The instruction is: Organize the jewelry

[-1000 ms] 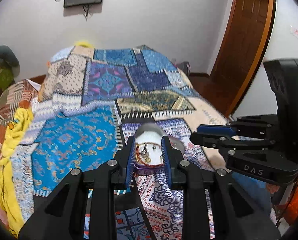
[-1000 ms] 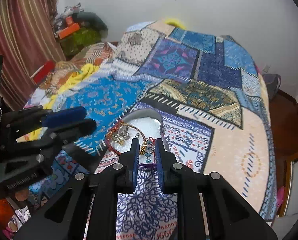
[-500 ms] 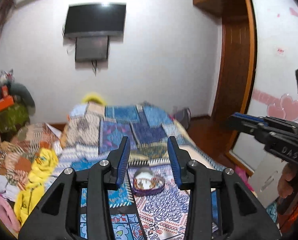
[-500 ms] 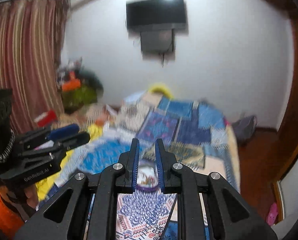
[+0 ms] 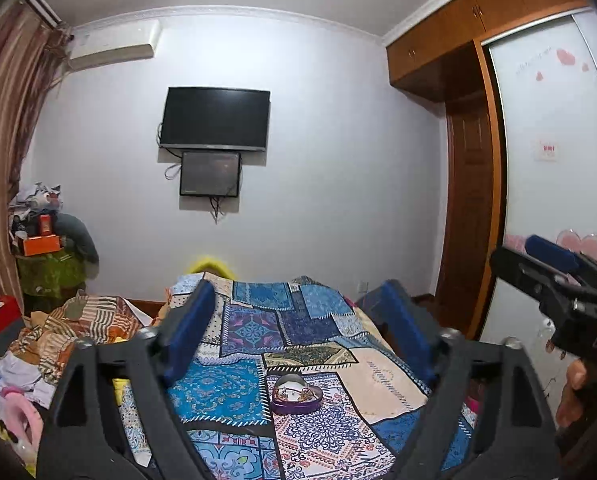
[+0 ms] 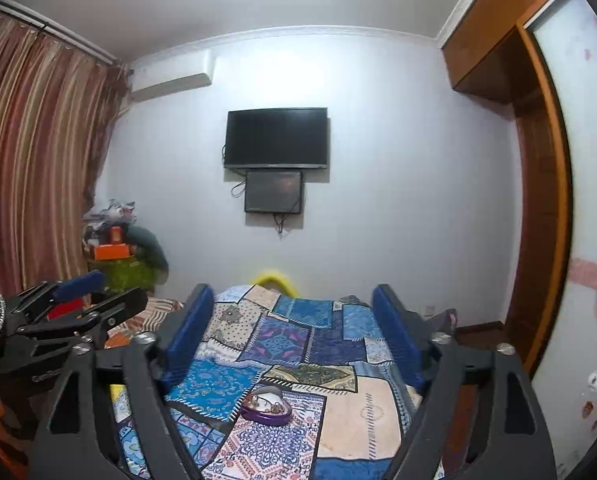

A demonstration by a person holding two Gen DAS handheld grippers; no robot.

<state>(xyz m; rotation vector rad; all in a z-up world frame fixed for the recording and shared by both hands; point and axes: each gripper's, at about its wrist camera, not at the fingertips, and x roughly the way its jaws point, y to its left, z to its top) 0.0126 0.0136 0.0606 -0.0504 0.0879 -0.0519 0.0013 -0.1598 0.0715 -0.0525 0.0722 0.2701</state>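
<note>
**Both grippers pulled back and spread wide**

Since a second ago, left gripper [image 5: 298, 340] and right gripper [image 6: 294, 336] have lifted away; both jaws now gape, holding nothing. Purple jewelry box [image 5: 296, 396], jewelry piled inside, sits on the patchwork bedspread [image 5: 218, 392], well apart from both.

One jewelry dish [image 5: 297, 394], two claws [image 5: 298, 332].
</note>
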